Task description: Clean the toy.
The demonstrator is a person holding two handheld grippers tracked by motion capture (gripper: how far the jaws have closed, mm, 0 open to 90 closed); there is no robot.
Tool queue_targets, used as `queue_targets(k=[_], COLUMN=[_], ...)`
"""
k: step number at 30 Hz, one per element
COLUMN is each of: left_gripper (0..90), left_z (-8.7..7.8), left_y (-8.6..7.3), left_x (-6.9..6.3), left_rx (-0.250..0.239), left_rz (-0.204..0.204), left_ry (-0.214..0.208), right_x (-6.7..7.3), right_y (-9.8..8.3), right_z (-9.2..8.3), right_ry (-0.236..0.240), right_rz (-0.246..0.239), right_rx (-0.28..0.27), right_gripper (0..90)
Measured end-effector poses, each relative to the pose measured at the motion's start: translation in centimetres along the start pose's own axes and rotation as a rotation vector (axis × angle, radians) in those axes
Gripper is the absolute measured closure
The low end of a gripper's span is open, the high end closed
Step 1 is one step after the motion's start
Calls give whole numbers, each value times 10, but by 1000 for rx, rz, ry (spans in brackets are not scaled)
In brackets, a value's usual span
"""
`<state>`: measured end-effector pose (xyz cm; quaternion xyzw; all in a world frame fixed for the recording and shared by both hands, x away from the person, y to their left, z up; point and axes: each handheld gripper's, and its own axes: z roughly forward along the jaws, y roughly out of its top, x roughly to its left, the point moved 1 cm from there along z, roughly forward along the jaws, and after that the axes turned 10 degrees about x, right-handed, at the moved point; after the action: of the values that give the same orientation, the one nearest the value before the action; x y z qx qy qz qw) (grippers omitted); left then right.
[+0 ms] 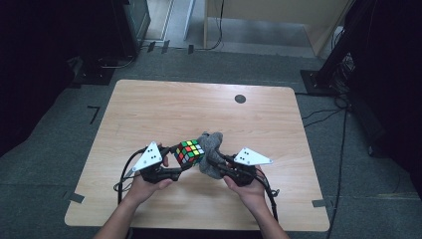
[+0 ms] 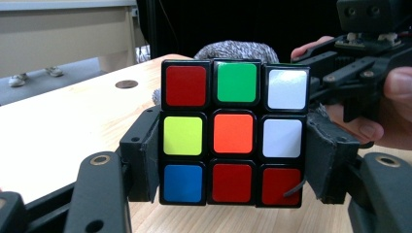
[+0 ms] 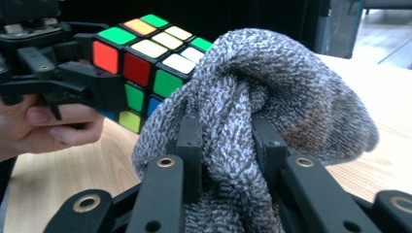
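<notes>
Grey knitted cloth (image 3: 272,97) is pinched between the narrow jaws of the right gripper (image 1: 215,162), low at the centre of the high view. Just left of it, touching, a Rubik's cube (image 2: 233,133) is clamped by the left gripper (image 1: 180,160) above the wooden table (image 1: 164,104).

The high view was dim, its corners black; the table (image 1: 149,109) was evenly lit. Both gripper views were sharp nearby, with backgrounds soft and dark.
</notes>
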<state>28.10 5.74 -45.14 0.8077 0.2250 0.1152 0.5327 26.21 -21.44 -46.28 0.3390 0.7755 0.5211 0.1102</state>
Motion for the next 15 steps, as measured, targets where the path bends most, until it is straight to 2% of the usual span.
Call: queue_targets(k=[7,9,12,15], left_gripper=[345,346,345,346], left_z=[-3,-4,-5,-4], left_y=[1,1,1,1], left_x=[2,3,4,3], left_rx=[-10,-15,-21,-20], left_rz=[-8,-13,-18,-17], left_ry=[4,7,6,4], right_x=[8,9,7,2], right_y=[-10,-11,-7,-2], right_z=[18,20,14,6], right_ry=[50,54,37,22], right_rz=[-22,-33,-35,-9], right_rx=[104,119,92,25], right_gripper=[716,716,716,716])
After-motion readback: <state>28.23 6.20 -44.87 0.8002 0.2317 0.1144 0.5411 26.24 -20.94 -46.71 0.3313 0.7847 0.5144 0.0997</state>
